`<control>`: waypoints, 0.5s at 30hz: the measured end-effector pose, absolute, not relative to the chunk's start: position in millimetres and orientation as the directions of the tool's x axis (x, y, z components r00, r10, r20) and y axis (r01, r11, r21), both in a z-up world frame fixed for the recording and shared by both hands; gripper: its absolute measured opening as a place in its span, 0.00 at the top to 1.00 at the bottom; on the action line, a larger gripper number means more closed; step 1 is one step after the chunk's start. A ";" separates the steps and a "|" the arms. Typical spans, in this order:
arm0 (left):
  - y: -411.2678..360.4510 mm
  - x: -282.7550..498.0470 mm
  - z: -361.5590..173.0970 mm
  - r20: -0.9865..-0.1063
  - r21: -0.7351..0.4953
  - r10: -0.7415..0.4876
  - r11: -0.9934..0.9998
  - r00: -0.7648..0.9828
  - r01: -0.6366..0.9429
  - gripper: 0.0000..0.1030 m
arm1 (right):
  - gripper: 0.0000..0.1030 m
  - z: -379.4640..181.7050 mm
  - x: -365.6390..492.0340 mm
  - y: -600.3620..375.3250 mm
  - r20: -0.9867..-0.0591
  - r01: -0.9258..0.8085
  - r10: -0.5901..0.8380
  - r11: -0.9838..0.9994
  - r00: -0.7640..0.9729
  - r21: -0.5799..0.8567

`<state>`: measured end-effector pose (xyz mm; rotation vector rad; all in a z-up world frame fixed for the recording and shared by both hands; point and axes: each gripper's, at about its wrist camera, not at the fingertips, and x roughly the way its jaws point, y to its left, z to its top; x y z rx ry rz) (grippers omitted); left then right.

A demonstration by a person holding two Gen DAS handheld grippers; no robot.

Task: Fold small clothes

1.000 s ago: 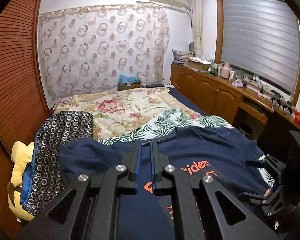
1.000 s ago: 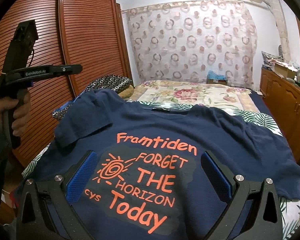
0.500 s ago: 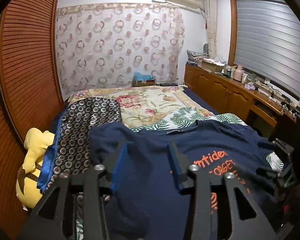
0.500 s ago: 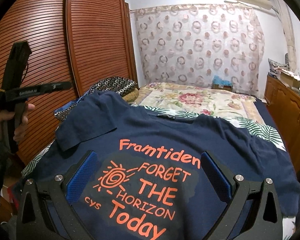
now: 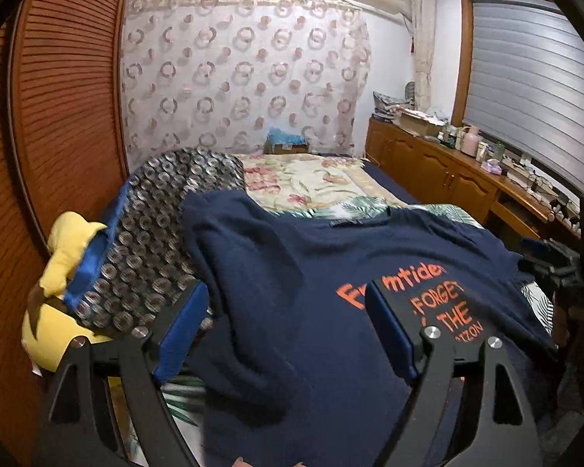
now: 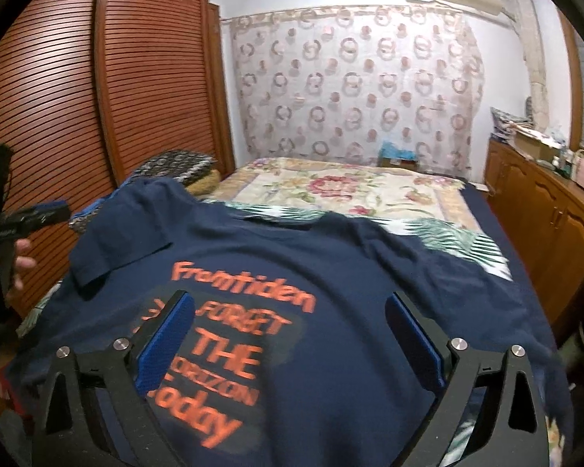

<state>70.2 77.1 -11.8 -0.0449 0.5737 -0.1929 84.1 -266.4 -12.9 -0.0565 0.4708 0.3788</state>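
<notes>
Navy tee (image 5: 331, 272) lay spread face-up on the bed (image 6: 370, 190), orange print readable in part: "Framtiden / FORGET / THE / HORIZON / Today". Collar pointed at the far curtain (image 6: 354, 81). Its sleeve (image 5: 229, 233) on the wardrobe side was folded in over the body; the other sleeve lay flat toward the cabinet side. A leaf-print sheet (image 6: 455, 237) showed under the tee's far edge, a floral quilt (image 6: 350, 190) beyond it.

Left gripper (image 5: 288, 334): jaws had just been opening, now wide apart. The folded sleeve sat between the blue pads (image 5: 183, 330), but neither pad pressed on it, so nothing was gripped.

Right gripper (image 6: 288, 346): jaws wide, had just closed in slightly. It hung over the print with the pads (image 6: 167, 346) either side of the text; no cloth pinched.

In the right wrist view the left gripper (image 6: 19, 218) showed at the left edge, fingers of a hand (image 6: 19, 264) on its handle, in front of the slatted wardrobe (image 6: 97, 89).

A circle-patterned cloth (image 5: 159, 233) and a yellow plush (image 5: 66, 257) lay beside the tee on the wardrobe side. Right view motion-blurred, fine detail unclear.
</notes>
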 end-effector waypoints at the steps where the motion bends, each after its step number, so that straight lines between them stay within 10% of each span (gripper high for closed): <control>1: 74.2 69.9 -14.4 -0.538 -0.098 -0.199 0.980 0.819 0.173 0.19 | 0.08 -12.4 84.7 -273.4 -0.456 -0.352 0.327 0.935 0.828 0.031; 15: 27.0 94.8 -69.6 -0.679 -0.096 -0.245 0.964 0.692 0.247 0.19 | 0.36 -43.1 115.2 -376.5 -0.612 -0.106 0.068 0.994 0.788 -0.026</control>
